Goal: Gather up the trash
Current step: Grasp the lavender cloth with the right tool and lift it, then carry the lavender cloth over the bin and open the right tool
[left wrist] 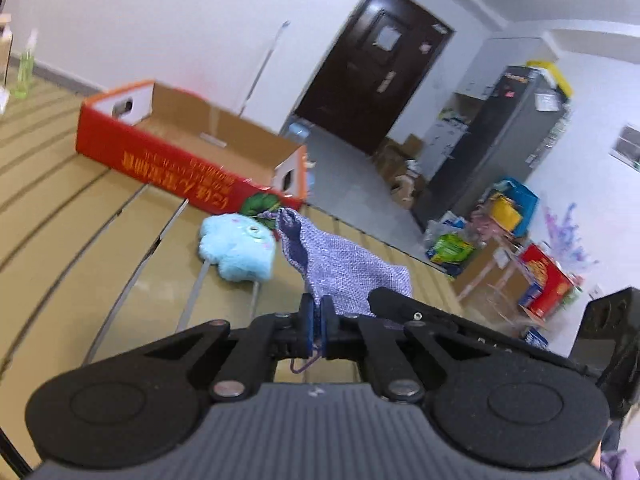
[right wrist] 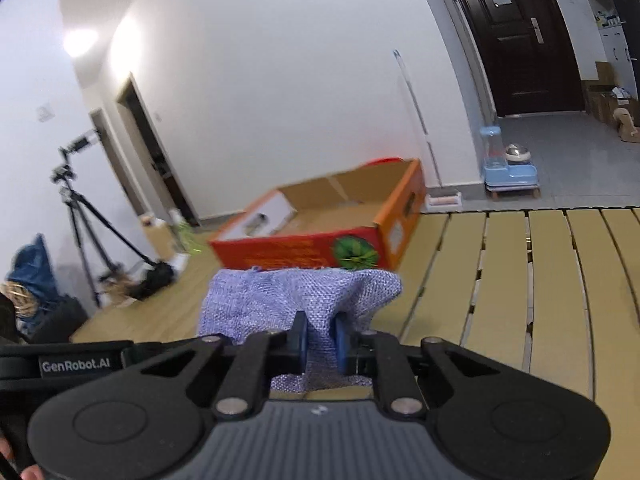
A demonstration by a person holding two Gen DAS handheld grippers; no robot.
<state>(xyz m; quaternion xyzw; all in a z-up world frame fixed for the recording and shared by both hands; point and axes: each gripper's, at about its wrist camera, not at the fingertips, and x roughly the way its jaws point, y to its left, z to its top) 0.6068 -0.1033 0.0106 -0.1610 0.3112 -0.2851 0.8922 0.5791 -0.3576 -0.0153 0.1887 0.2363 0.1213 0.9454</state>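
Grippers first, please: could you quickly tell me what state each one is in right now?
Left gripper: shut on the purple woven bag.
Right gripper: shut on the same purple woven bag.

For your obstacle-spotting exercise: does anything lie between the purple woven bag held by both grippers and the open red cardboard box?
Partly. In the left wrist view a light blue plush toy lies beside the purple bag, just before the red box. In the right wrist view nothing separates them.

The left hand-held gripper [left wrist: 316, 322] pointed slightly downward, its blue pads clamped tight on a fold of purple cloth [left wrist: 344, 268]. The right hand-held gripper [right wrist: 320, 340] likewise angled down, jaws pinching the same cloth.
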